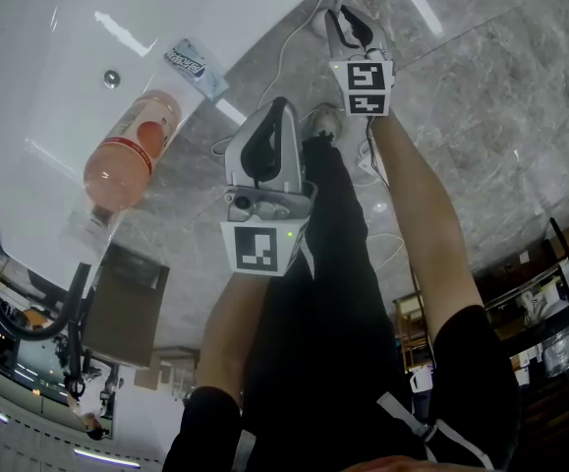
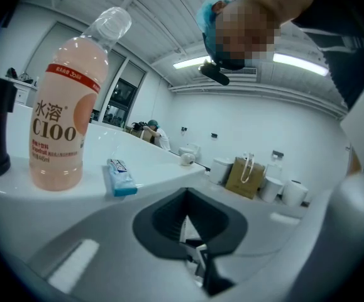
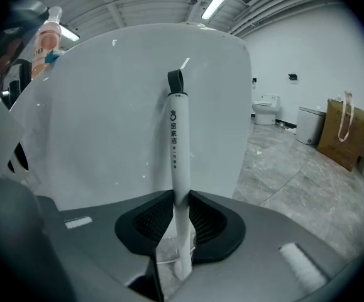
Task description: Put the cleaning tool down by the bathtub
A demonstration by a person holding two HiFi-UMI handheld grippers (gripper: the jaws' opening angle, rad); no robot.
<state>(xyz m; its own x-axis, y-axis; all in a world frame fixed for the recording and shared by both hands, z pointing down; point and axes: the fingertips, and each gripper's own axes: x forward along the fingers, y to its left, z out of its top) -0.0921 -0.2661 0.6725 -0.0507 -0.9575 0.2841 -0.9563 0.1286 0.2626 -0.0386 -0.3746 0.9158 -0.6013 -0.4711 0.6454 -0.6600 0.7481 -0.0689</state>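
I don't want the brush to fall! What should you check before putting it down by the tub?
1. Right gripper shut on the cleaning tool: ok.
2. Bathtub close in front of it: ok.
3. Floor beside the bathtub bare: ok.
4. Tool's tip touching the bathtub: cannot tell.
5. Left gripper empty: ok.

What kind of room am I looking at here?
Likely a bathroom mock-up in a big industrial hall: a white bathtub, a toilet, and a bare ribbed ceiling with strip lights.
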